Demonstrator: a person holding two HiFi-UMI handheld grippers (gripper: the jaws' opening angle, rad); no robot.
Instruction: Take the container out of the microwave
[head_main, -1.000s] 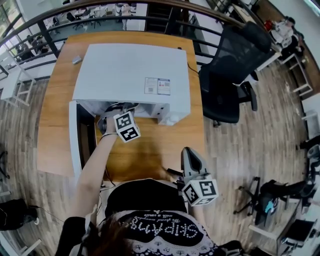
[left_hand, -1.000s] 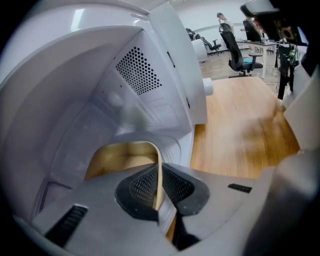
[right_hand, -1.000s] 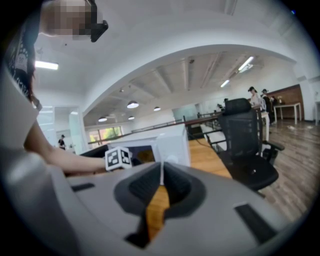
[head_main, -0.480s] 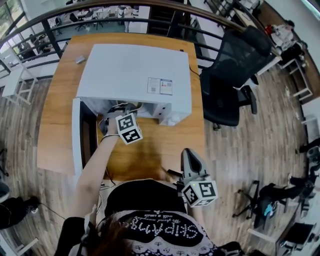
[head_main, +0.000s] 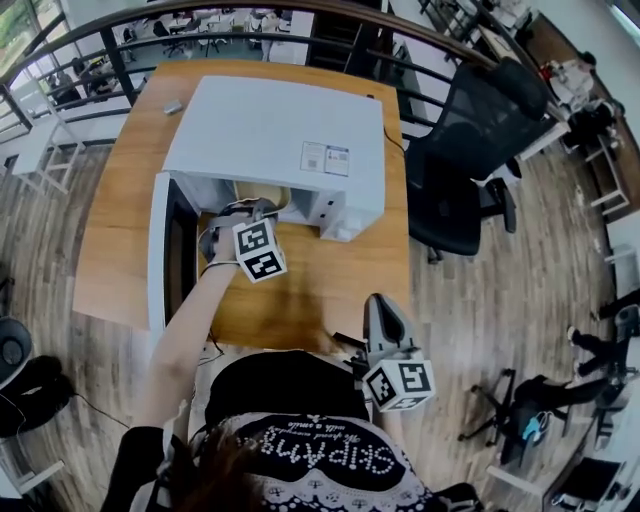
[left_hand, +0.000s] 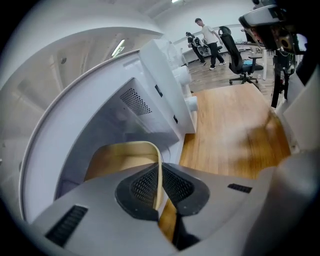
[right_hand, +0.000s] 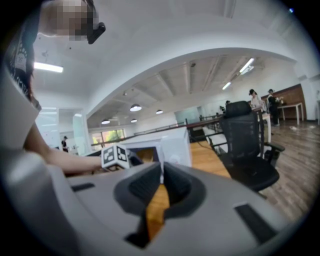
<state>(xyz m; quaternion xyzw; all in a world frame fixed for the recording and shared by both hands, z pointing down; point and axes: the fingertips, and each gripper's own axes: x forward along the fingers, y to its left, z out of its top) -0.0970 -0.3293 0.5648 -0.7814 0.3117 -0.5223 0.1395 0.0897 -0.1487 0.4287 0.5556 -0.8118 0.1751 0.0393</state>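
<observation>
Between the pads of the left gripper (left_hand: 159, 187) stands the thin side wall of the tan container (left_hand: 125, 156), pinched close to its rim. The rest of it lies ahead of the jaws and to their left, at the mouth of the white microwave (head_main: 275, 130) and seemingly not yet clear of it. That one-edge hold is the weak point: the wall is thin, so the container could pivot about the pads, sag at its far side and slide free, or spill whatever is inside, which no view shows. Its far rim might also catch the cavity's lip. The open door (head_main: 160, 250) hangs just left of the gripper, where the forearm could knock it. The right gripper (right_hand: 161, 187) is pressed together on nothing, well back and to the right, lending no support. Below the left gripper runs a wooden table (head_main: 330, 285). A black office chair (head_main: 470, 150) sits off to the right, on a plank floor (head_main: 500, 330), and a dark railing (head_main: 200, 20) runs beyond the microwave.
</observation>
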